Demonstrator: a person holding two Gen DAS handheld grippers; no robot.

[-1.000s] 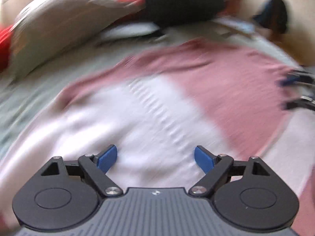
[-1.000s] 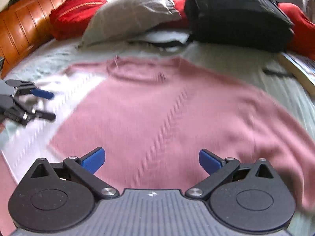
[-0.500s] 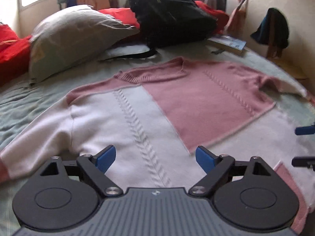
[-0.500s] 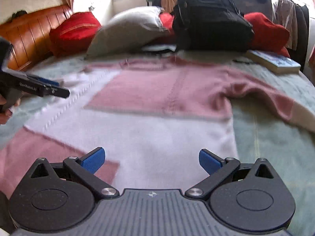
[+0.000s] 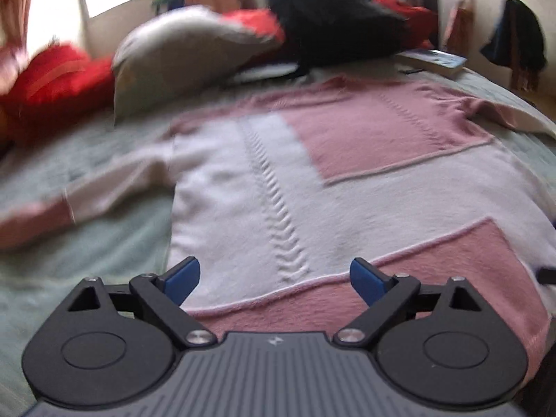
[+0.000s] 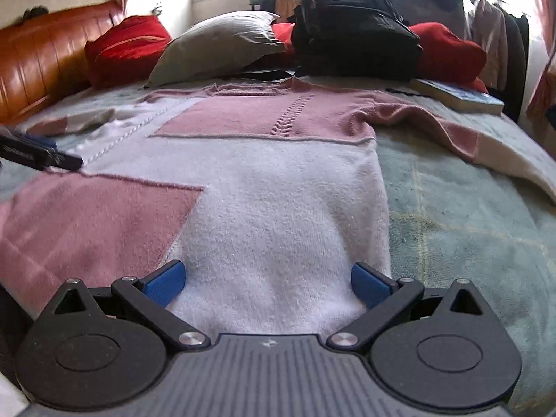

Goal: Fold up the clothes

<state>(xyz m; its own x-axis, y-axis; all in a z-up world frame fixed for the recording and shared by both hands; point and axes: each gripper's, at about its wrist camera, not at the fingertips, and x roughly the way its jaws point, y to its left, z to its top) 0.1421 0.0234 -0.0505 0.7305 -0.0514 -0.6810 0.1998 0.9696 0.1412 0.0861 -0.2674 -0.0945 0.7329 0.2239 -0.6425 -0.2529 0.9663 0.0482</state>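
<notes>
At 6 o'clock in the left wrist view, the left gripper, jaws opening, nothing between the 2 blue pads, poised over the sweater's hem. Straight beyond at 12, the pink-and-white sweater, spread flat on the pale green bedspread, neckline toward the far end, hem nearest; cable stitch running up the white panel; 1 sleeve stretched out toward 9 o'clock, the other toward 2. At 6 o'clock in the right wrist view, the right gripper, released and wide, white knit between the pads but unpinched, near the sweater's right edge. Toward 9 there, the left gripper's black fingers over the hem's other side, well apart from the right. Farther out at 12, a grey pillow and a black backpack side by side past the neckline; at 10 to 11, a red cushion against the wooden headboard; at 2, a book lying flat near the sleeve, with another red cushion behind. Left view partly blurred, so no finer detail there.
</notes>
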